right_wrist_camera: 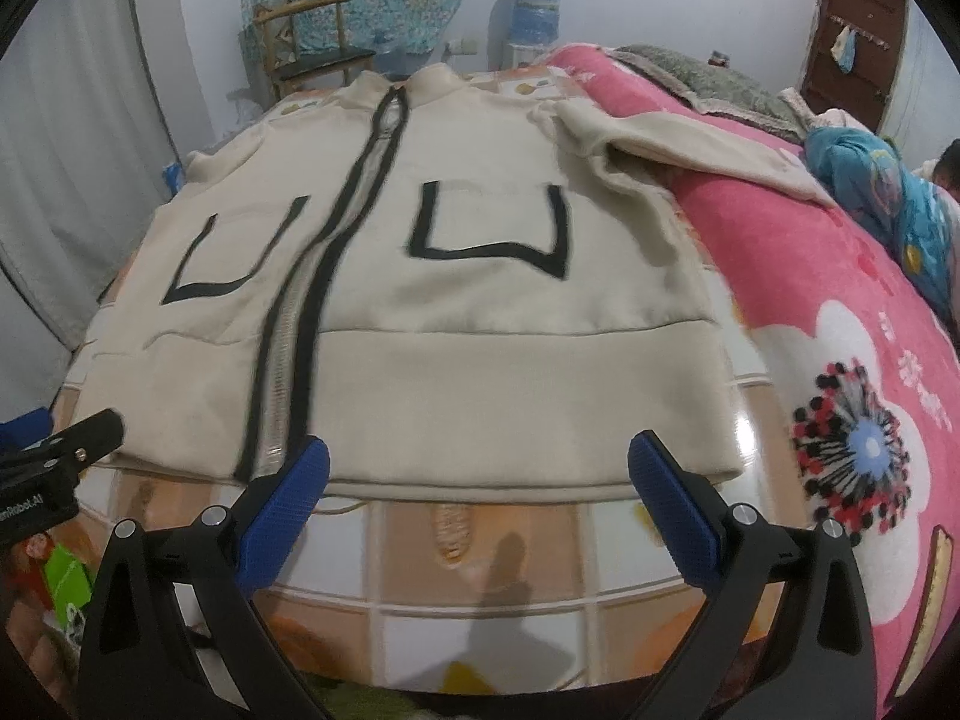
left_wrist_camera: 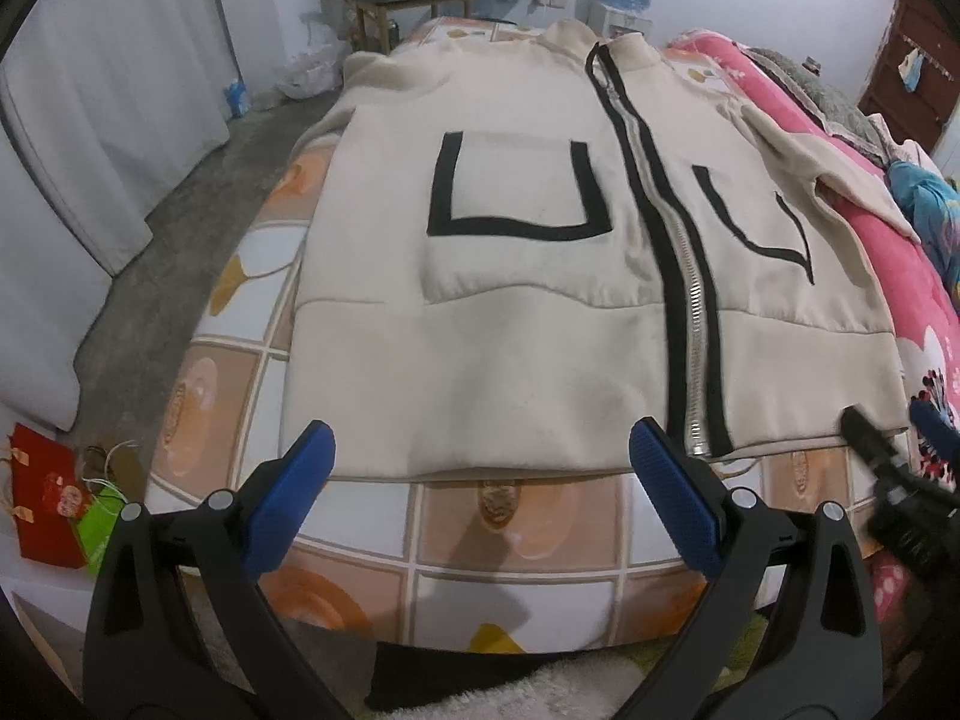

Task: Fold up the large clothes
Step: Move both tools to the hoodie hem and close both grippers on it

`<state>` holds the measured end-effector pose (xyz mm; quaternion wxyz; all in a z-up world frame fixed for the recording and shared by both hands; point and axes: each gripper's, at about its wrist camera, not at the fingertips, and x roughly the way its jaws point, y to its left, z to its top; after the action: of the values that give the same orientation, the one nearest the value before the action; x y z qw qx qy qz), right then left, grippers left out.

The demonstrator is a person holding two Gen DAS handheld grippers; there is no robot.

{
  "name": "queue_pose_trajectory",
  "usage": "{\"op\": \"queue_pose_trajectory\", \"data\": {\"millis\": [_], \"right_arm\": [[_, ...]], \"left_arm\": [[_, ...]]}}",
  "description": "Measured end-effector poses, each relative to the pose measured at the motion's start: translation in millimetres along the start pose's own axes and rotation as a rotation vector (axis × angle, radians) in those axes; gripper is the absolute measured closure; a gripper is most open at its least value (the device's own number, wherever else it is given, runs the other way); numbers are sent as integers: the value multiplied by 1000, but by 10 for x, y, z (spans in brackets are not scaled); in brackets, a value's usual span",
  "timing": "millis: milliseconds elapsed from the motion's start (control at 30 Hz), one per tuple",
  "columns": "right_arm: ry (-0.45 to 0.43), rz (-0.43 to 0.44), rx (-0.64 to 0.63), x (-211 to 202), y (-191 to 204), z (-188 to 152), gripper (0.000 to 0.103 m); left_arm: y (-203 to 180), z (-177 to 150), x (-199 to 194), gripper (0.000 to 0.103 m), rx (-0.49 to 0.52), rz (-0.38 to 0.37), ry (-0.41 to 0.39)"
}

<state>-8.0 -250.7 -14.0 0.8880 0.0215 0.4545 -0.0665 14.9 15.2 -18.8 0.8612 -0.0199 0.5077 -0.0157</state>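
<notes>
On bed [left_wrist_camera: 516,534]: cream jacket [left_wrist_camera: 510,360] flat, zipped, black-trimmed pockets; left gripper [left_wrist_camera: 480,468], right gripper [right_wrist_camera: 480,468] both agape, empty.

The left tool [right_wrist_camera: 57,456] reads "nRobot.AI", partly cut off.

Jacket [left_wrist_camera: 510,348] on bed [left_wrist_camera: 516,531] (blanket [right_wrist_camera: 840,312] right

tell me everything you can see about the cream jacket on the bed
The cream jacket is a soft, fleece-looking zip-up lying flat, front up, on the tile-patterned bed cover, with its hem toward the cameras and its collar at the far end. A silver zipper edged in black runs down the middle, closed for most of its length. Each front panel has a pocket outlined in black, above a wide plain hem band. One sleeve is spread onto the pink blanket. Both grippers hang open just short of the hem, not touching it.
</notes>
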Motion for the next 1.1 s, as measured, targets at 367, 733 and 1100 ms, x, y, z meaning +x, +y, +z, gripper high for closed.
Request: {"op": "queue_pose_trajectory", "data": {"millis": [367, 733, 1100], "right_arm": [[22, -141, 60, 213, -802, 57, 6], [76, -164, -21, 523, -836, -58, 49], [33, -107, -38, 174, -860, -57, 96]], "left_arm": [[773, 63, 275, 8, -143, -51, -47], [662, 69, 567, 69, -51, 31, -53], [543, -108, 55, 95, 52, 61, -173]]}}
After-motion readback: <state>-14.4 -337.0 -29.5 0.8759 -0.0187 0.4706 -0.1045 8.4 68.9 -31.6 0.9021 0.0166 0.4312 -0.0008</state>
